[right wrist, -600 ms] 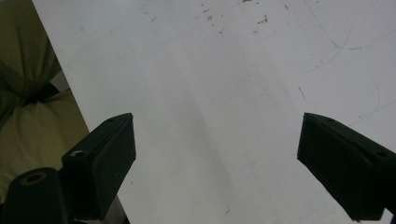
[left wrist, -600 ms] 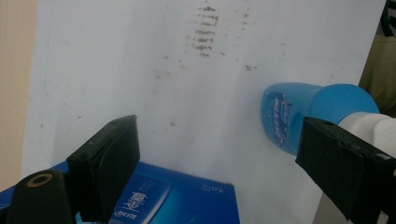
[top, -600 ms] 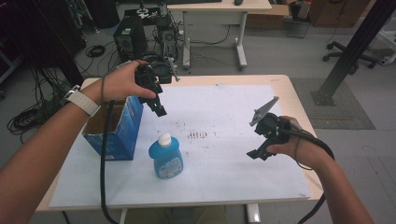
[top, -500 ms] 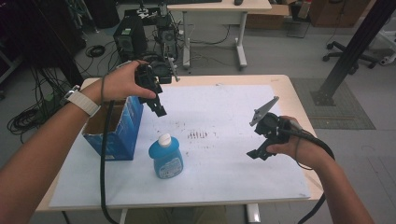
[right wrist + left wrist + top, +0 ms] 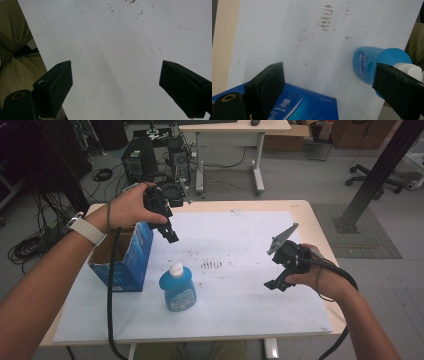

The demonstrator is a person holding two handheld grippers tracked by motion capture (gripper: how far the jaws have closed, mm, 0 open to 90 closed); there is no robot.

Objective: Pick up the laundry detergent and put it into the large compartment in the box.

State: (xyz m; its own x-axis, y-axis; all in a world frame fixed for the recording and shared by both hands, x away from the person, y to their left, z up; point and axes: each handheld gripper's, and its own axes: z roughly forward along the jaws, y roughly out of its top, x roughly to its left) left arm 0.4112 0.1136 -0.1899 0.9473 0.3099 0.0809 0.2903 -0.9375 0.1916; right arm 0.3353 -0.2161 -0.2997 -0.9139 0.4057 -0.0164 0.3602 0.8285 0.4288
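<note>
High view: at the lower edge of the frame, two forearms reach in over a white sheet (image 5: 240, 285) that covers a wooden table (image 5: 320, 227). Low and left of centre stands a blue bottle (image 5: 178, 290) with a white cap, upright on the sheet and touched by nothing. Just to its left sits an open blue carton (image 5: 131, 255), its mouth facing up. At right of centre the right gripper (image 5: 276, 285) hangs above bare sheet, well apart from the bottle; the right gripper view shows its black jaws spread wide with nothing between them. Farther up, at upper left, the left gripper (image 5: 171, 236) is raised over the carton's far corner, jaws pointing down. In the left gripper view its jaws also stand wide apart and empty, the carton (image 5: 304, 106) low in the frame and the bottle (image 5: 374, 62) at right, partly behind one jaw. Beyond the table are desks, computers and cables on a grey floor.

The likely step is packing the bottle. To do it well, bring the left gripper down level with the bottle's body, straddle its narrower sides below the cap, and close gently so it stays upright.
</note>
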